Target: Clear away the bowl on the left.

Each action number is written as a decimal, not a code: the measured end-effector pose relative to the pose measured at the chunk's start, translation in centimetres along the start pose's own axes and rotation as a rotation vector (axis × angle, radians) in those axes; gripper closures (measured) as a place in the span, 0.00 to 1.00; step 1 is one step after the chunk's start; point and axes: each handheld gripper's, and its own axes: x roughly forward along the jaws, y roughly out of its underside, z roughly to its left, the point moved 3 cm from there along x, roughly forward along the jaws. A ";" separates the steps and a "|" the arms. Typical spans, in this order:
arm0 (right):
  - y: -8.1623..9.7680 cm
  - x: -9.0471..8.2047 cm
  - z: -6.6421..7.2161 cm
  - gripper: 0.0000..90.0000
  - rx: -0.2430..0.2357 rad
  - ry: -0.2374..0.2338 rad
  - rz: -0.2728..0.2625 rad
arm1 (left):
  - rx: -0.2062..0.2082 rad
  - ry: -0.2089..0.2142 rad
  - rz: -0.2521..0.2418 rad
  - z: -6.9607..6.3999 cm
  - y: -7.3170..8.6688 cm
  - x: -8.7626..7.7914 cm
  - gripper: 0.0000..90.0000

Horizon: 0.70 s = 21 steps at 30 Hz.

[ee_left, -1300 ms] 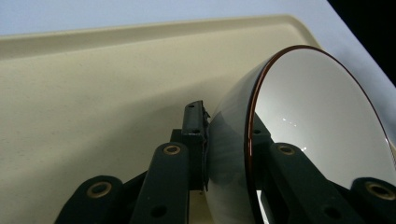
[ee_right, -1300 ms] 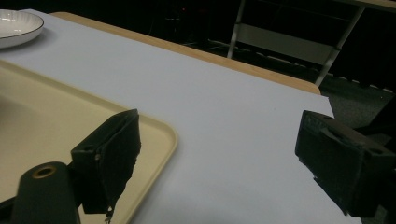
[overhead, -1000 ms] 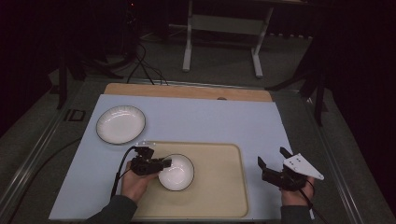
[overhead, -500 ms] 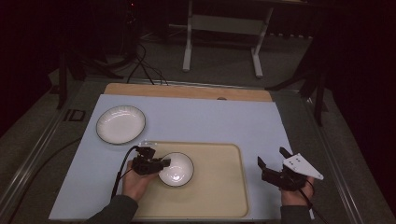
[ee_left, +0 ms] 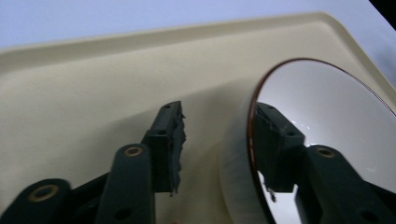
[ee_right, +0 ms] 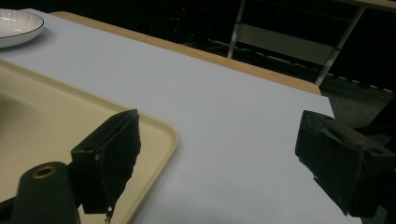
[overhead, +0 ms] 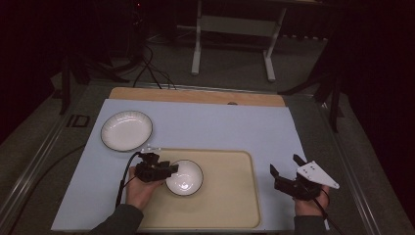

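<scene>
Left tongs parted astride the rim of the small white brown-rimmed bowl, on the beige plastic tray. Right tongs wide open, empty, above the pale blue tabletop.

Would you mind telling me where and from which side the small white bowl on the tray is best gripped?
Grip the bowl by its thin dark-edged rim, on the side facing the left tool, one jaw inside and one outside. The wall is thin and stands up from the tray, so it fits between the jaws; the left tool already straddles it there.
</scene>
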 end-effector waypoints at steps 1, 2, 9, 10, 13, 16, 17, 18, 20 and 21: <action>0.0 0.0 0.0 0.15 0.000 0.000 0.000 | -0.001 0.003 -0.005 0.0 0.0 -0.1 0.57; 0.0 0.0 0.0 0.15 0.000 0.000 -0.001 | 0.001 0.003 -0.006 0.1 -0.1 -0.2 0.56; 0.0 0.0 0.0 0.15 0.001 0.000 -0.004 | 0.038 0.006 -0.036 -0.3 -0.2 -1.0 0.47; 0.0 0.0 0.0 0.15 0.001 0.000 -0.004 | 0.051 0.002 -0.042 -0.3 -0.2 -1.2 0.46; 0.0 -0.1 -0.1 0.15 0.000 0.000 -0.006 | 0.078 -0.010 -0.055 -0.5 -0.3 -1.7 0.44; 0.0 -0.1 -0.1 0.15 0.000 -0.001 -0.005 | 0.113 -0.024 -0.085 -0.7 -0.5 -2.5 0.41; 0.0 0.0 -0.1 0.15 0.001 -0.001 -0.004 | 0.127 -0.031 -0.098 -0.8 -0.5 -2.7 0.40; 0.0 0.0 -0.1 0.15 0.001 -0.001 -0.004 | 0.138 -0.037 -0.108 -0.9 -0.5 -3.0 0.39; 0.0 0.0 -0.1 0.15 0.001 -0.002 -0.004 | 0.156 -0.044 -0.133 -1.0 -0.7 -3.4 0.38; 0.0 0.0 -0.1 0.15 0.002 -0.002 -0.004 | 0.166 -0.053 -0.145 -1.0 -0.7 -3.6 0.37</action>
